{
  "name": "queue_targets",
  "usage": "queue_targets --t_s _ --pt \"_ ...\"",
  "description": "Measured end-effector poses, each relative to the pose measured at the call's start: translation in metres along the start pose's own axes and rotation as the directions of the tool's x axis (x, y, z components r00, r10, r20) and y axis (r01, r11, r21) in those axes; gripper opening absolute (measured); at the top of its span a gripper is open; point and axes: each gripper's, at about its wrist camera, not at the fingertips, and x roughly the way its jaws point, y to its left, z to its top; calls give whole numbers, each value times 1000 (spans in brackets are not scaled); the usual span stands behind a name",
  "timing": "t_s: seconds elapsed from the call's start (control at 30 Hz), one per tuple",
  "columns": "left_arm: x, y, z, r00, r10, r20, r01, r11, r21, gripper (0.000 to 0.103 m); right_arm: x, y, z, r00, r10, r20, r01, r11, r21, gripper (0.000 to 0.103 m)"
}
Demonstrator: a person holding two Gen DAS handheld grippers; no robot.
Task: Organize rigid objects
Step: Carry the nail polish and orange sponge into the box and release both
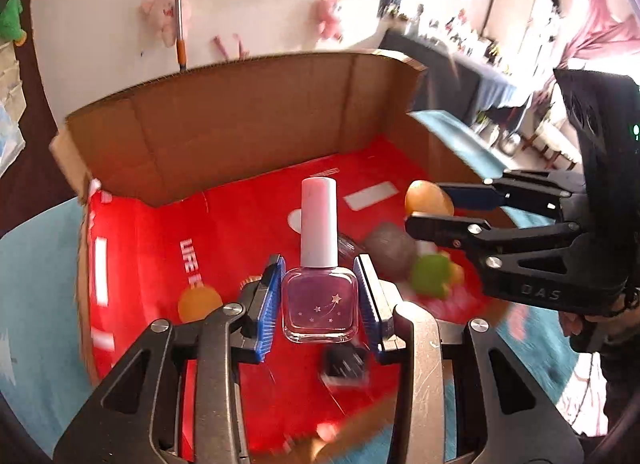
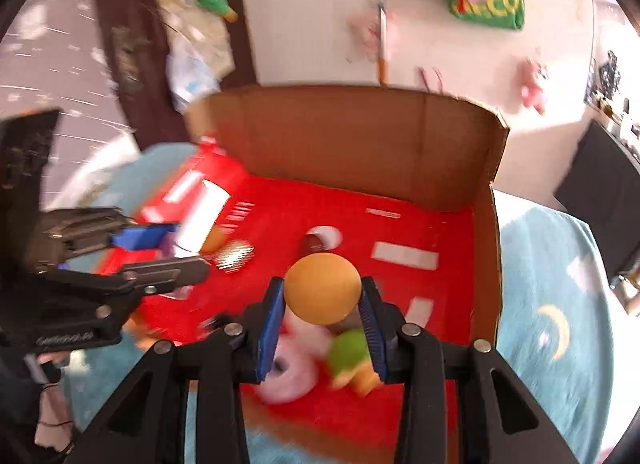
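Note:
My left gripper (image 1: 320,304) is shut on a purple nail polish bottle (image 1: 319,304) with a white cap, held upright over the red floor of a cardboard box (image 1: 248,111). My right gripper (image 2: 322,322) is shut on an orange ball (image 2: 323,290) above the same box (image 2: 360,143). The right gripper also shows in the left wrist view (image 1: 430,205), at the right, with the orange ball (image 1: 426,199) between its fingers. The left gripper shows in the right wrist view (image 2: 176,248), at the left, blurred.
In the box lie another orange ball (image 1: 199,304), a grey ball (image 1: 390,250), a green and yellow toy (image 1: 434,276), a black object (image 1: 346,362), a pink-white ring (image 2: 288,376) and a shiny round piece (image 2: 234,256). A teal rug (image 2: 552,304) lies around the box.

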Motion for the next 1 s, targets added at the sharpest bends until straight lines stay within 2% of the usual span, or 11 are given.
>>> queue_targets --t_s 0.1,0.23,0.4,0.53,0.93,1.0 --pt "27 5 14 997 53 -56 -52 999 8 34 33 -12 23 996 -43 -80 44 999 20 40" --pt "59 18 23 989 73 -131 -76 997 -19 34 69 -23 41 983 -83 -163 91 995 45 40" --pt "85 23 27 978 93 -189 -100 995 -25 34 95 -24 44 963 -125 -240 136 990 31 40" --pt "94 23 30 976 91 -198 -99 995 -31 34 110 -27 42 948 -139 -285 155 987 34 40" --pt "108 29 38 972 101 -212 -114 992 -49 34 116 -35 36 944 -137 -299 161 985 56 40" --pt "104 26 30 972 104 -211 -116 992 -46 34 117 -35 37 946 -136 -294 160 985 60 40"
